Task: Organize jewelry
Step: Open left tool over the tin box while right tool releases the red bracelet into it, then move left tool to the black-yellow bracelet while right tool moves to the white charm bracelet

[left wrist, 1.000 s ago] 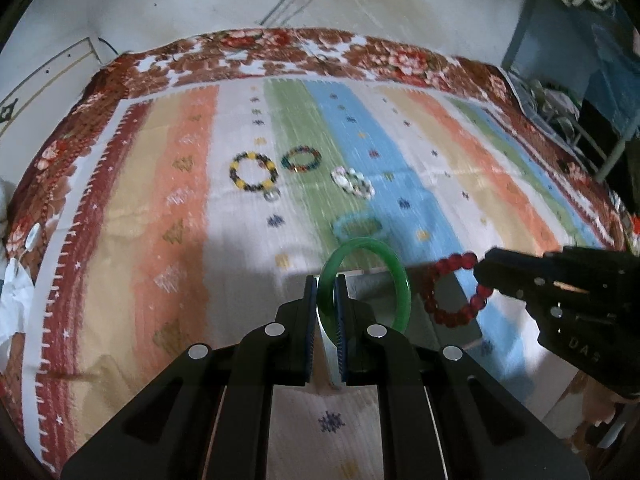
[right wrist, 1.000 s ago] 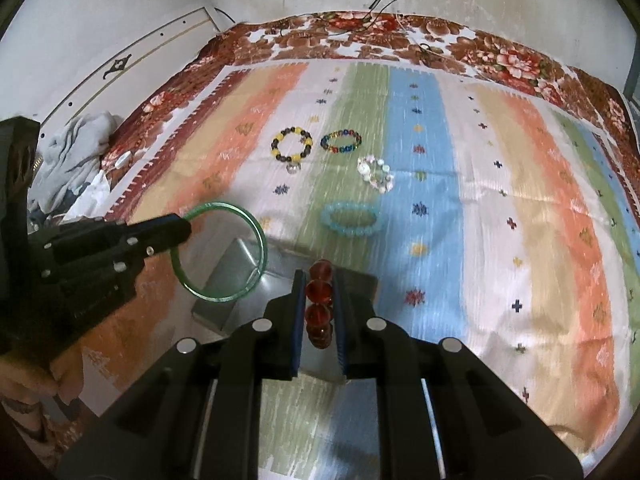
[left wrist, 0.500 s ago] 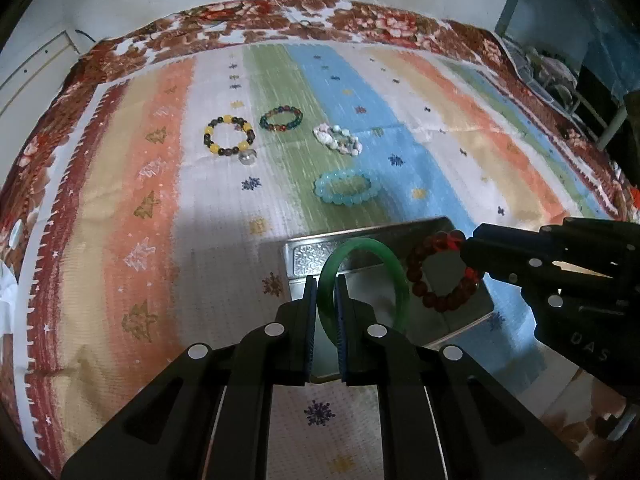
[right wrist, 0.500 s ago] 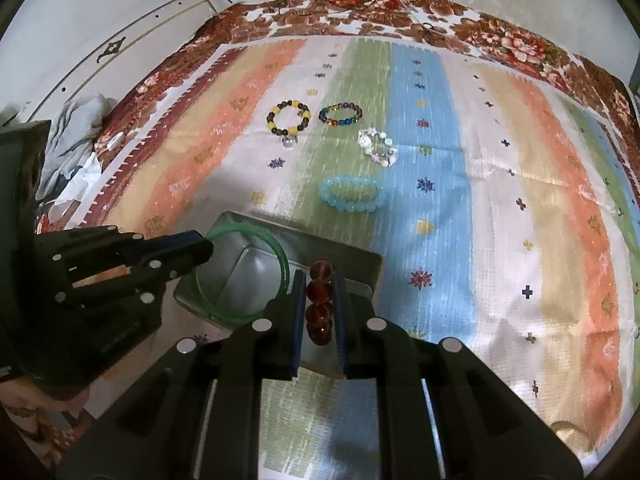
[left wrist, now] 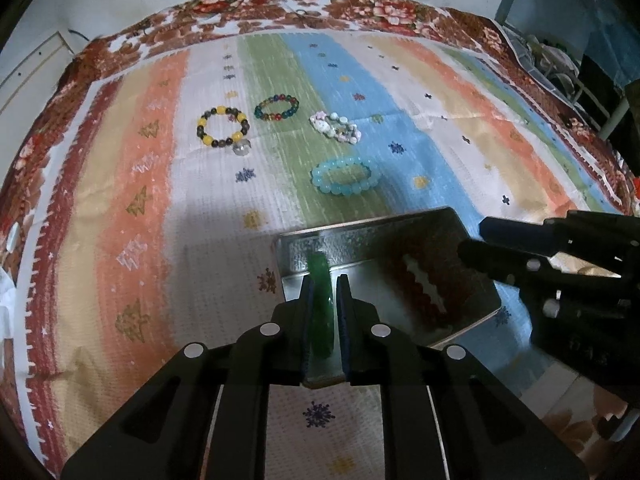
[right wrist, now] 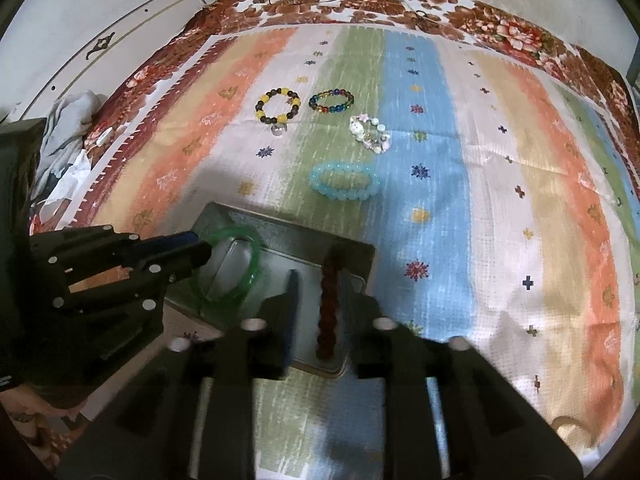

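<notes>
A metal tray (left wrist: 400,222) lies on the striped cloth. My left gripper (left wrist: 325,284) hangs over the tray's left part and its jaws are opening. The green bangle (left wrist: 322,312) stands edge-on between them, with a slit of light beside the right pad. My right gripper (right wrist: 318,280) is over the tray (right wrist: 280,240) with its jaws opening too. The red bead bracelet (right wrist: 329,312) hangs loose between them, clear of the left pad. In the left wrist view the red bracelet (left wrist: 424,284) is a blur inside the tray, by the right gripper (left wrist: 472,236). The bangle (right wrist: 248,280) looks blurred at the left gripper (right wrist: 204,246).
Several bracelets lie beyond the tray: yellow-and-dark (left wrist: 222,128), multicoloured (left wrist: 277,108), white-and-pink (left wrist: 335,128) and light blue (left wrist: 345,178). The cloth has a floral border (left wrist: 360,4). Crumpled clothes (right wrist: 68,120) lie off its left edge, and blue furniture (left wrist: 560,20) stands at the right.
Both grippers have sunk over the tray, which came into view. Both pairs of jaws have parted from shut. The green bangle now stands edge-on and the red bracelet is blurred.
</notes>
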The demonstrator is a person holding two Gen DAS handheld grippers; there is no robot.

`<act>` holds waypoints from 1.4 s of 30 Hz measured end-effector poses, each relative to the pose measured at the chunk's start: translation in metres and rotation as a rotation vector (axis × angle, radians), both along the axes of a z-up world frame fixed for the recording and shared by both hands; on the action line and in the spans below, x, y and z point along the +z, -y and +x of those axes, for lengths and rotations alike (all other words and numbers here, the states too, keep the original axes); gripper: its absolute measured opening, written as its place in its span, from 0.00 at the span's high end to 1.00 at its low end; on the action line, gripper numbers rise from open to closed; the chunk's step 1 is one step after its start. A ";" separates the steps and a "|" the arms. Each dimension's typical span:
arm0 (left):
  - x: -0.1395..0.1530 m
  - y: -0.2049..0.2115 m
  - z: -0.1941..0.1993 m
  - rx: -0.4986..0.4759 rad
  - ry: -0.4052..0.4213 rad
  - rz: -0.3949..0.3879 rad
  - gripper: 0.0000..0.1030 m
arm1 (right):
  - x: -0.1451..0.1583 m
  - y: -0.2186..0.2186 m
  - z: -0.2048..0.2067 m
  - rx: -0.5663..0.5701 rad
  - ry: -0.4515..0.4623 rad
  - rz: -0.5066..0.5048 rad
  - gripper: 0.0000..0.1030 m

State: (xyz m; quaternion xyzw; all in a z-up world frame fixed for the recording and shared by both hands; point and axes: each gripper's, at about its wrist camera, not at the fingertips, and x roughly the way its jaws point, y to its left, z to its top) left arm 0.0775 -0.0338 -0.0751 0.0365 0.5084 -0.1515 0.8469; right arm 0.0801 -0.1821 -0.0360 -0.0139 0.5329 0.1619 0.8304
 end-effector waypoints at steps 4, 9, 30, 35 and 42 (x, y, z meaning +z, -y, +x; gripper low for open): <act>0.001 -0.003 0.002 0.012 0.009 -0.004 0.66 | -0.001 0.002 0.001 -0.006 -0.003 0.000 0.58; 0.005 -0.006 0.004 0.022 0.017 -0.004 0.55 | 0.001 0.006 0.003 -0.020 0.003 0.004 0.55; 0.012 -0.054 0.074 0.164 0.021 0.070 0.44 | 0.005 0.026 0.069 -0.104 -0.006 0.000 0.48; 0.010 -0.061 0.100 0.193 0.020 0.082 0.43 | -0.003 0.029 0.094 -0.124 -0.018 -0.011 0.48; -0.003 -0.065 0.131 0.211 -0.004 0.085 0.43 | -0.017 0.033 0.126 -0.144 -0.039 0.005 0.48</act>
